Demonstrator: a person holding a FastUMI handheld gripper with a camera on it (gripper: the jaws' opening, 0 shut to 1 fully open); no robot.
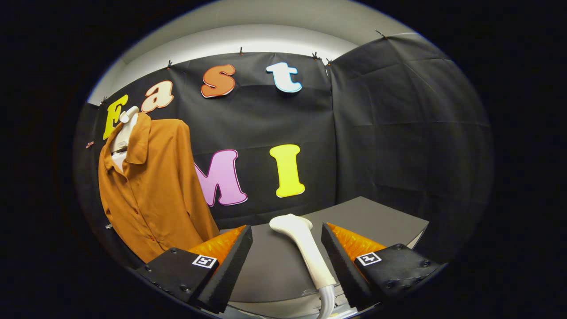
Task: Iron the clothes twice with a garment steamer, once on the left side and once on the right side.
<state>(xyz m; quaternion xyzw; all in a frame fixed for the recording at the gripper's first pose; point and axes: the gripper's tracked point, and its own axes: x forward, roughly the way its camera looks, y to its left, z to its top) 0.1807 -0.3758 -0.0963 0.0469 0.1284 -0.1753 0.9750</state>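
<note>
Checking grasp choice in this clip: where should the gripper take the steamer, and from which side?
Likely the steamer's slim white handle, mid-length, below the wider head. It lies on the table between the open gripper fingers, nearer the right one, so come straight ahead and close across it, clear of the hose.

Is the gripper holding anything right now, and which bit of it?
Nothing. The gripper is open. The steamer lies on the table between the fingers, close to the right one, but they are not pressing on it.
</note>
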